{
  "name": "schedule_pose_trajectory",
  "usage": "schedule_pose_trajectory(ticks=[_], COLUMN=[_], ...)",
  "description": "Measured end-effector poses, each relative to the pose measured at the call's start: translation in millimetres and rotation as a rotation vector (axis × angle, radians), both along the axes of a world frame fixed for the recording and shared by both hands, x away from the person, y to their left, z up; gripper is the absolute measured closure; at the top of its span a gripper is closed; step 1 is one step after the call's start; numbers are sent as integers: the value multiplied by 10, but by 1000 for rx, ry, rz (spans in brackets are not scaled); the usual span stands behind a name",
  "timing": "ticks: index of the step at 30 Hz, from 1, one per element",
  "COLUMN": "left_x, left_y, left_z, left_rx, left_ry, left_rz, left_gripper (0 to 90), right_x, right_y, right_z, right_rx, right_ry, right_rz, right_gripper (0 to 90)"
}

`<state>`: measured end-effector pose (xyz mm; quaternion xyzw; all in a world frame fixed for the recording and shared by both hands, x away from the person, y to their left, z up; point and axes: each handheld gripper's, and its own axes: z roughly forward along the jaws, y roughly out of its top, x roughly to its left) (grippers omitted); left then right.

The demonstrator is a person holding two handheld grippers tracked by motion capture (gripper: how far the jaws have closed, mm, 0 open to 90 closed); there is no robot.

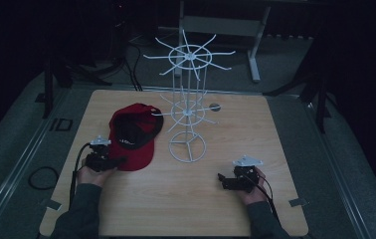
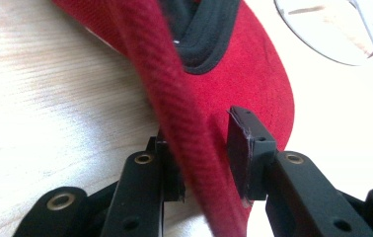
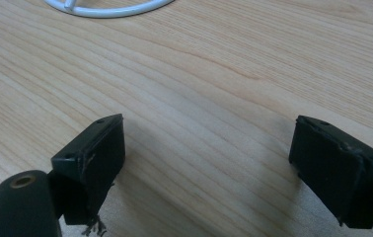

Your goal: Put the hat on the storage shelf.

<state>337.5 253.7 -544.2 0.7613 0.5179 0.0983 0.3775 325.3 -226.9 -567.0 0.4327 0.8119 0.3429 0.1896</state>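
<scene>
On the table (image 1: 226, 199), cap (image 1: 134, 134) brim faces the person.

My light wooden table (image 1: 141, 209), rounded corners, red cap (image 1: 132, 135) lying near my left side, white wire rack (image 1: 188, 107) standing on its ring base at centre.
</scene>
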Motion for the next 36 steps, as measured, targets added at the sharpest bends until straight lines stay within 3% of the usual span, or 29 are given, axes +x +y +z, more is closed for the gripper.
schedule_pose_trajectory(ticks=[10, 15, 24, 36], left_x=[-163, -222, -289, -322], left_y=[7, -23, -75, -33], left_z=[16, 63, 131, 240], left_rx=[-63, -94, -55, -54], left_ry=[-24, -60, -120, -164], left_rz=[23, 46, 75, 101], left_gripper=[766, 824, 850, 852], right_x=[0, 0, 0, 0], right_y=[0, 0, 0, 0], right_z=[0, 0, 0, 0], right_rx=[0, 0, 0, 0], right_ry=[0, 0, -1, 0], right_rz=[0, 0, 0, 0], right_gripper=[137, 137, 137, 137])
